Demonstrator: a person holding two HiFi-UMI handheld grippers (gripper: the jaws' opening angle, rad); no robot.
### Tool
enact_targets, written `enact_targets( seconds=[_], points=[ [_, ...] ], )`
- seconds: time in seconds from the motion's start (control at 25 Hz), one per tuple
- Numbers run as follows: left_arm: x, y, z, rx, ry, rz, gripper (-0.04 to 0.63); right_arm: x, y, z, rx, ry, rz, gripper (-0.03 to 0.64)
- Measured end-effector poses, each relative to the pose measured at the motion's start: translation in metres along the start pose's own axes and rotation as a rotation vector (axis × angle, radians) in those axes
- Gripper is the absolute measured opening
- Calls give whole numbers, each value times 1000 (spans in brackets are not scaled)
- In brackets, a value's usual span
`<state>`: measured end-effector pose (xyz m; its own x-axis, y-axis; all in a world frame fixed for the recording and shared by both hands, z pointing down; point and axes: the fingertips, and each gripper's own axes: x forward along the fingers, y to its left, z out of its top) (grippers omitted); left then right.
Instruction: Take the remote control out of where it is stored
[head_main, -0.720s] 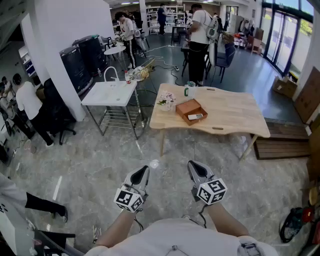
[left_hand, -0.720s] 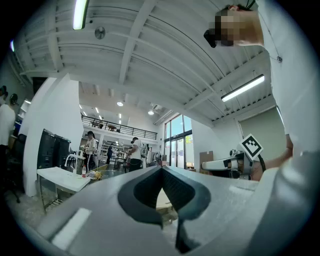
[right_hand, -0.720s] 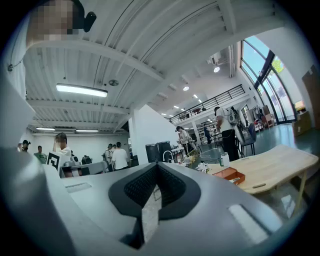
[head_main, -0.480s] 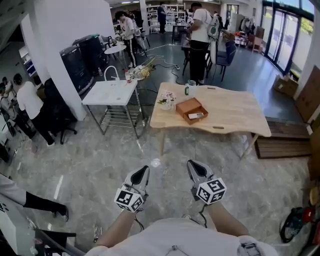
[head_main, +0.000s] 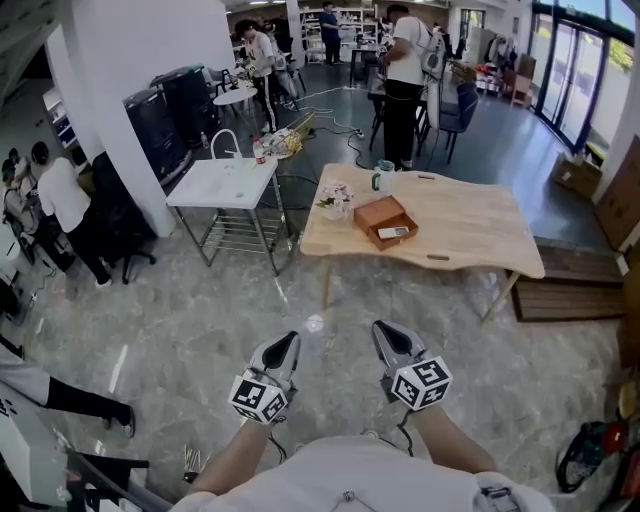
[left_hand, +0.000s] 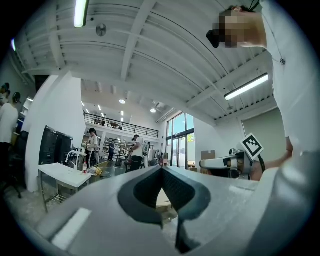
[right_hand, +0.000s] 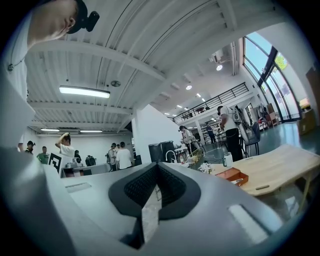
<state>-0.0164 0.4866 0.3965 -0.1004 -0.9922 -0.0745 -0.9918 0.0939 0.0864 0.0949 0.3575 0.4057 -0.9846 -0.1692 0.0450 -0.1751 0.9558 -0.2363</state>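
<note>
A brown open box (head_main: 384, 221) sits on the wooden table (head_main: 470, 225) far ahead of me, with a small grey remote control (head_main: 393, 232) lying in it. The same box (right_hand: 232, 174) shows small in the right gripper view. My left gripper (head_main: 288, 342) and right gripper (head_main: 384, 332) hang side by side over the floor, well short of the table. Both are shut with nothing between the jaws. The left gripper (left_hand: 161, 170) points toward the hall, and the right gripper (right_hand: 158, 168) has the table (right_hand: 280, 161) off to its right.
On the table stand a green mug (head_main: 381, 178) and a small bunch of flowers (head_main: 335, 199). A white sink table (head_main: 225, 185) stands left of it, with black bins (head_main: 165, 115) behind. Several people stand at the back, and one (head_main: 60, 205) sits at the left. A low wooden platform (head_main: 565, 285) lies at the right.
The head view has shifted slightly, so the table and room sit a touch lower in the frame. Both grippers keep the same pose and stay shut.
</note>
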Motion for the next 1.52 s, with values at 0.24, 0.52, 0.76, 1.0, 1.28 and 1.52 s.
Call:
enact_targets(
  seconds=[0.24,0.52,0.76,1.0,1.28,1.52],
  points=[
    [19,-12,-7,3,16,-1,0,-2,-18,-2,26,0,12,28],
    [51,-36,-10,11,10,13,0,-15,-49,12,73,-44,15,28],
    [68,-54,-9,40,-15,48,0,-29,-81,7,73,-13,7,28],
    [81,-56,-11,47,17,58,0,-33,-107,9,127,-21,-10,28],
    [123,-52,-26,38,21,4,0,-19,-133,6,125,-17,-29,28],
    [179,-20,-37,-1,20,-49,0,3,-180,6,125,-14,-125,28]
  ],
)
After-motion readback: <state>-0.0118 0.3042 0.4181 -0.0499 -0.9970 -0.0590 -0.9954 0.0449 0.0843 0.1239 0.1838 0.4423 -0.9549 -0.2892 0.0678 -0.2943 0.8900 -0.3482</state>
